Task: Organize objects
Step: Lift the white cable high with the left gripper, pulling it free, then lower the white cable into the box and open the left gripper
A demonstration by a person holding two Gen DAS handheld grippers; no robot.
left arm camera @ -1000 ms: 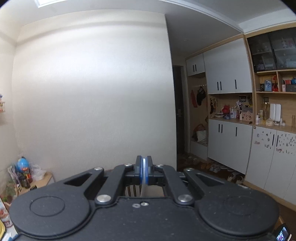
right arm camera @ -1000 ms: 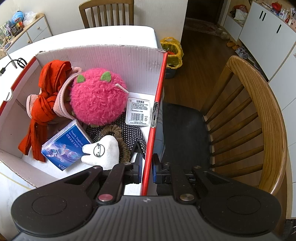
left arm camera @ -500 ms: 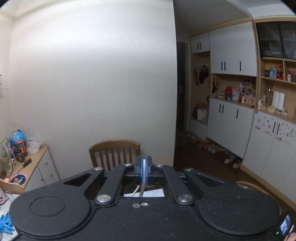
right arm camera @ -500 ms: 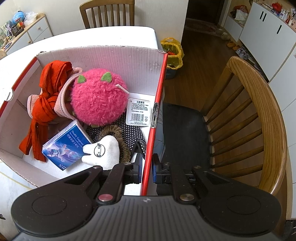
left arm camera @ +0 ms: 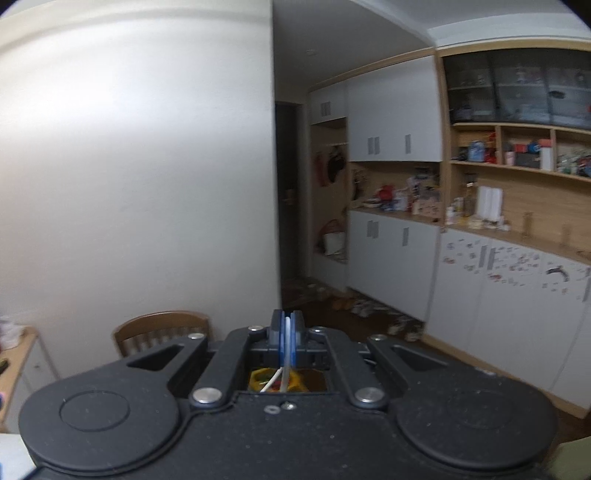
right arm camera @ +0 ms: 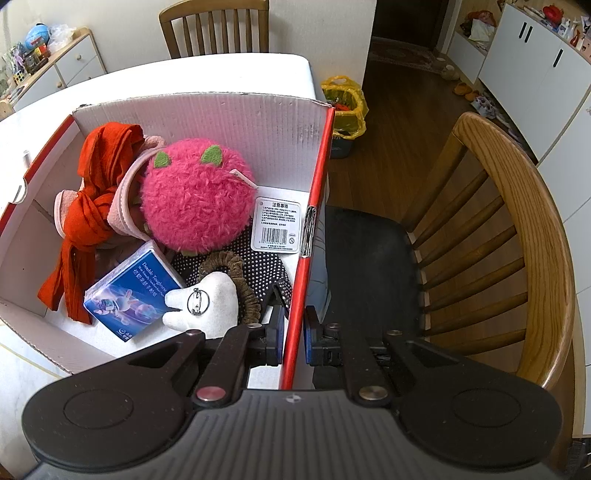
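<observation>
A white cardboard box with red outer sides sits on a white table. It holds a pink fluffy plush, a red scarf, a blue packet, a white tooth-shaped plush, a brown scrunchie and dotted black fabric. My right gripper straddles the box's right wall, one finger inside, one outside, with small gaps to the wall. My left gripper is held high, facing the room, shut on a thin white cable that hangs below it.
A wooden chair with a dark seat stands right of the box. Another chair is behind the table. A yellow-lined bin sits on the floor. White cabinets and shelves line the right wall.
The left gripper has swung with its cable, its view sweeping across the room. The cable that lay on the table to the left of the box is gone. The right gripper holds still.
</observation>
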